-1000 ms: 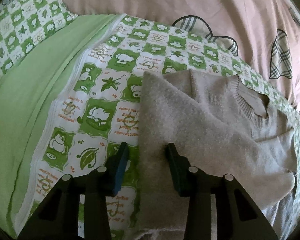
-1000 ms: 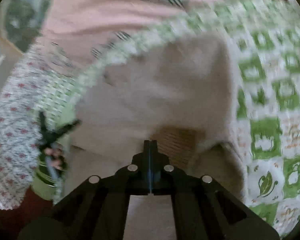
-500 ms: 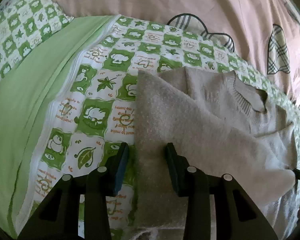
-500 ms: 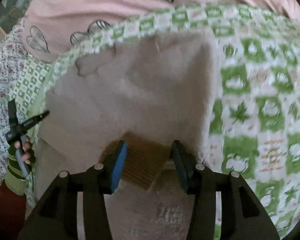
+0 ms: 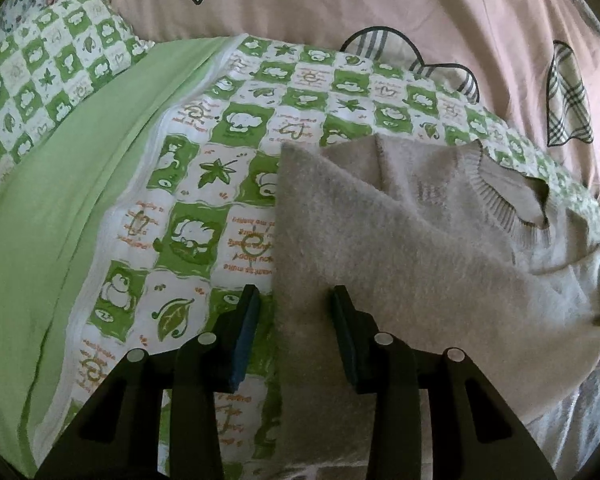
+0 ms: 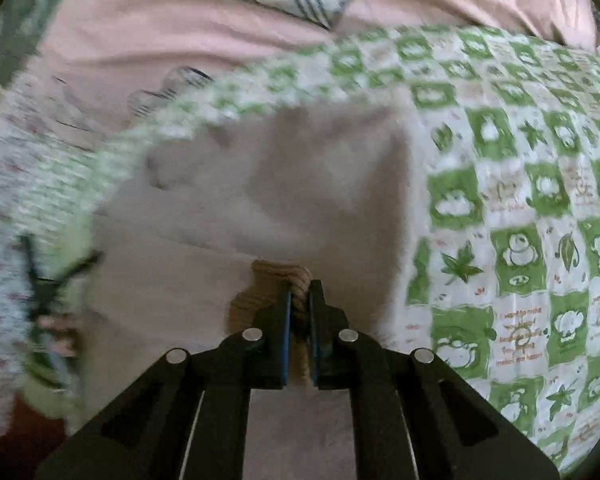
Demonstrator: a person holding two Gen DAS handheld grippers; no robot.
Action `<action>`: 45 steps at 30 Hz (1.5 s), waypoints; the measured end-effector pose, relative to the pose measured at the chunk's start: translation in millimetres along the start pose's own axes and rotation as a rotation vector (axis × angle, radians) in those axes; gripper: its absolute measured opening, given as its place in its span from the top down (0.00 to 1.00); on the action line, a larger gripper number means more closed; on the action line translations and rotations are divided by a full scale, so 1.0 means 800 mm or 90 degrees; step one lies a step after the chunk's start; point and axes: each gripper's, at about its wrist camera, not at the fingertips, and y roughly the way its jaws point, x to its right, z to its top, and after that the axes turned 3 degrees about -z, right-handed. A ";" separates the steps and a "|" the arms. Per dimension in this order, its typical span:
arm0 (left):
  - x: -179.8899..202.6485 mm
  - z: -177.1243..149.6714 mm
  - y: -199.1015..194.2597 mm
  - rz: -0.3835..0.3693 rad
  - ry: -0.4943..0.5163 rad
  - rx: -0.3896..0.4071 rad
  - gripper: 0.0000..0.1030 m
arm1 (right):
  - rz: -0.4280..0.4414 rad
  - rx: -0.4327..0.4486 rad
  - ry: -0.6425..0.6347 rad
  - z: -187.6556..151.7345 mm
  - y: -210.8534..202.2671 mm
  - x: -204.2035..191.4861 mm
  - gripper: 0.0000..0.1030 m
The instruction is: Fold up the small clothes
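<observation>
Fingers of the right gripper (image 6: 299, 300) just closing, clamped on the sweater's (image 5: 400, 248) ribbed cuff (image 6: 278, 284); left gripper (image 5: 296, 300) apart, straddling its folded edge; we find the right view blurred.

Sweater (image 6: 284, 184) cuff (image 6: 276, 288) in right hand-held gripper (image 6: 299, 300)

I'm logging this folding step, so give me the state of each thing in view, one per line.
Sweater: lying on the bedspread, one sleeve folded across the body.
Cuff: bunched and pinched.
Left hand-held gripper: open, astride the sweater's edge.
Right hand-held gripper: just been closing, now shut on the cuff.
Bedspread: spread flat.
</observation>
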 end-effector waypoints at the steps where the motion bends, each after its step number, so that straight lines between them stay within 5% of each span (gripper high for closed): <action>1: -0.001 0.000 -0.001 0.003 0.003 -0.002 0.63 | -0.033 0.005 0.000 -0.002 0.000 -0.002 0.84; 4: 0.000 -0.002 -0.012 0.008 0.013 0.006 0.63 | -0.047 0.064 -0.005 -0.012 -0.030 -0.019 0.84; 6: 0.005 -0.004 -0.011 0.019 0.026 0.004 0.63 | 0.011 0.097 -0.036 -0.023 -0.048 -0.040 0.84; 8: 0.009 -0.007 -0.007 0.034 0.036 0.001 0.63 | 0.103 0.055 -0.059 -0.034 -0.032 -0.058 0.83; 11: 0.005 -0.010 -0.010 0.033 0.030 -0.003 0.62 | 0.006 -0.031 -0.056 -0.046 0.016 -0.042 0.89; 16: -0.005 -0.035 -0.060 0.014 0.041 0.002 0.63 | 0.049 0.021 0.034 -0.058 -0.029 -0.006 0.83; 20: -0.012 -0.083 -0.112 -0.024 0.037 0.000 0.58 | 0.083 0.058 0.042 -0.091 -0.082 0.006 0.60; 23: -0.017 -0.132 -0.152 -0.039 0.031 -0.005 0.46 | 0.097 0.068 0.043 -0.120 -0.106 0.000 0.60; 33: -0.003 -0.258 -0.220 -0.060 -0.007 -0.068 0.30 | 0.113 0.071 0.071 -0.208 -0.137 -0.001 0.53; 39: 0.007 -0.326 -0.216 -0.017 0.057 -0.137 0.34 | 0.136 0.072 0.050 -0.241 -0.160 -0.010 0.51; 43: -0.027 -0.353 -0.244 -0.078 0.033 -0.125 0.36 | 0.134 0.091 0.012 -0.267 -0.189 -0.004 0.35; 45: -0.043 -0.361 -0.251 -0.131 -0.001 -0.126 0.36 | 0.138 0.083 0.004 -0.281 -0.193 0.003 0.35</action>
